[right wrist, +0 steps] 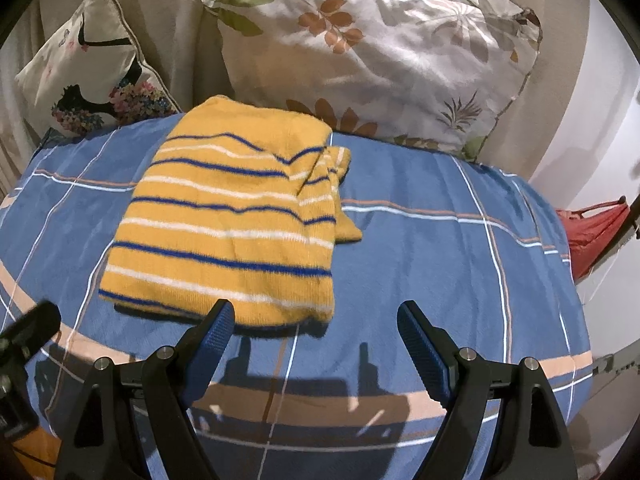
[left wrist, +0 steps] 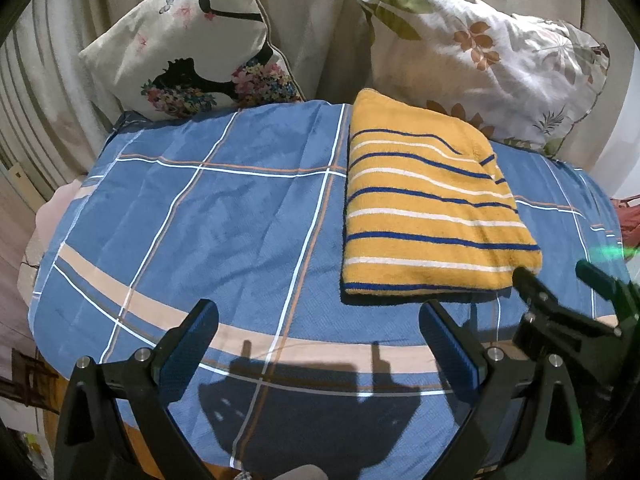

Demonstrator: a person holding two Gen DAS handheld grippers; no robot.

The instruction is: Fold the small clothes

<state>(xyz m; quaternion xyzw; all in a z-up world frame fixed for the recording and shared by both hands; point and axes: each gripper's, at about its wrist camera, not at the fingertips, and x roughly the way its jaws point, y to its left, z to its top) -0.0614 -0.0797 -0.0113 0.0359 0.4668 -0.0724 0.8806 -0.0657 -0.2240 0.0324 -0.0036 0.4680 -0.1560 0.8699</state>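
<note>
A yellow knit garment point(left wrist: 428, 208) with blue and white stripes lies folded into a flat rectangle on the blue checked cloth point(left wrist: 224, 208). In the right wrist view the same garment point(right wrist: 228, 224) shows a sleeve edge sticking out at its right side. My left gripper point(left wrist: 318, 316) hovers open above the cloth, just short of the garment's near edge, with nothing between its fingers. The right gripper point(right wrist: 316, 316) is open too, at the garment's near right corner, holding nothing. It also appears at the right edge of the left wrist view as dark fingers point(left wrist: 536, 288).
Two printed cushions point(left wrist: 192, 44) point(right wrist: 372, 56) lean against the beige sofa back behind the cloth. A red bag point(right wrist: 592, 236) sits beyond the cloth's right edge. The cloth point(right wrist: 440, 248) drops away at its rounded borders.
</note>
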